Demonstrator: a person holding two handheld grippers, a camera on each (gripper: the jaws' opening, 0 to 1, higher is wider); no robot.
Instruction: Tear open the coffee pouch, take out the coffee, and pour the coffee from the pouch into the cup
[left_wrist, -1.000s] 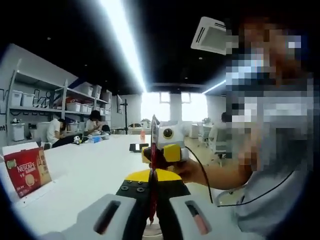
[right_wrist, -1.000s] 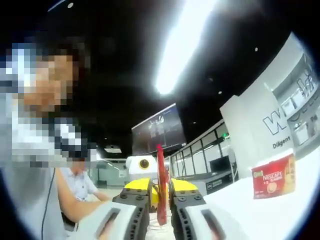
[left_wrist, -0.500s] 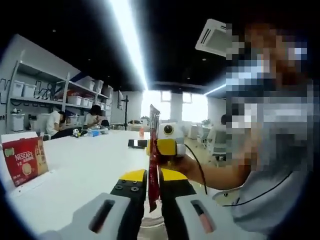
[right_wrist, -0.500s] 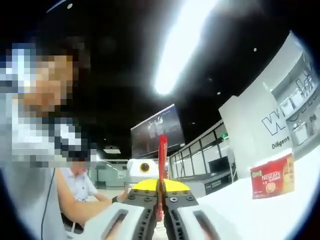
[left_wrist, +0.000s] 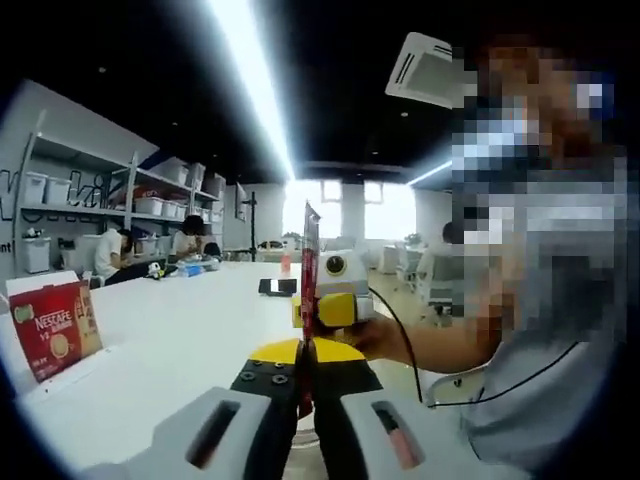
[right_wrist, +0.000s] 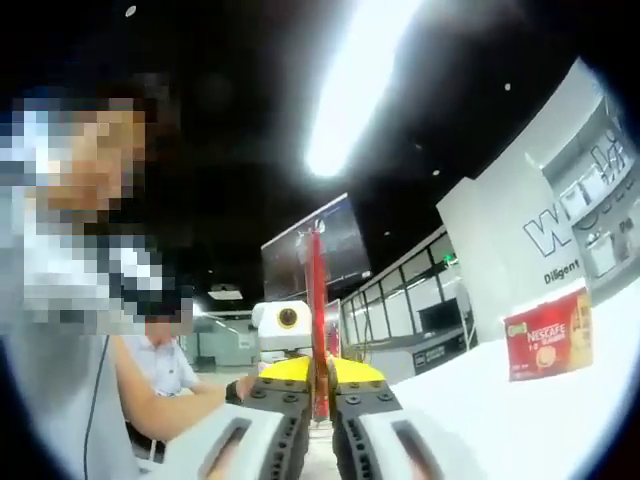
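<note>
Both the left gripper (left_wrist: 305, 385) and the right gripper (right_wrist: 318, 395) pinch the red pouch (left_wrist: 308, 270) upright with jaws tight, likely ready to tear it.

Coffee pouch (left_wrist: 308, 290) is showing edge-on, so print's unreadable; its lower end is disappearing btwn the jaws. Cup (left_wrist: 305, 440) is peeking out below the jaws, mostly hidden. Red box (right_wrist: 546, 335) text past the brand is too small to read. Shelf bins (left_wrist: 150, 213) are blurring together.
</note>
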